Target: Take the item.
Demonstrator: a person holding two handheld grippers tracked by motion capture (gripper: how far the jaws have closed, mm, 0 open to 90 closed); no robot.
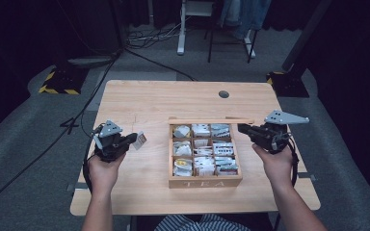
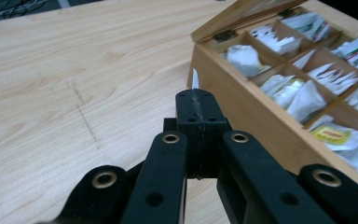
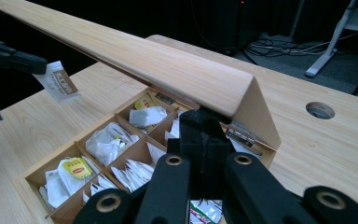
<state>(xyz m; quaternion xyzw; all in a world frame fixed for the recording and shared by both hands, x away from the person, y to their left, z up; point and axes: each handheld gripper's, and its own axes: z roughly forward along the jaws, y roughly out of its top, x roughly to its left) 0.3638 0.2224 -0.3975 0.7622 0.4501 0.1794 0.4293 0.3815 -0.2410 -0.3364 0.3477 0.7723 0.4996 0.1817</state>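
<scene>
1. Tea bag [image 1: 140, 140]: we logged one paper sachet with a brown band, pinched at its top edge between the closed jaws of the left gripper [image 1: 134, 140]. It hung in the air left of the tea box [image 1: 205, 182], above bare wood, touching nothing else. In the right gripper view it dangled from the far jaw tips [image 3: 61, 83]; in the left gripper view we saw just a white sliver [image 2: 195, 80] above that tool's tips [image 2: 196, 95].

2. Left gripper: we judged it held out to the side so the sachet could be set down away from the box.

3. Tea box: wooden, nine compartments, all stocked with sachets, "TEA" on its near wall, standing right of centre on the table [image 1: 183, 96].

4. Lid [image 1: 211, 121]: hinged along the far wall, standing up and open [image 3: 135, 60].

5. Right gripper [image 1: 241, 128]: jaws shut, nothing seen between them, tips close under the lid's right end [image 3: 200, 122]. We could not tell whether they touched it; we judged they steadied it open.

6. Open room: wide bare wood lay left of the box and behind it. The table's left edge stood near the left hand [image 1: 103, 168]. A cable hole [image 1: 223, 94] sat well behind the lid.
</scene>
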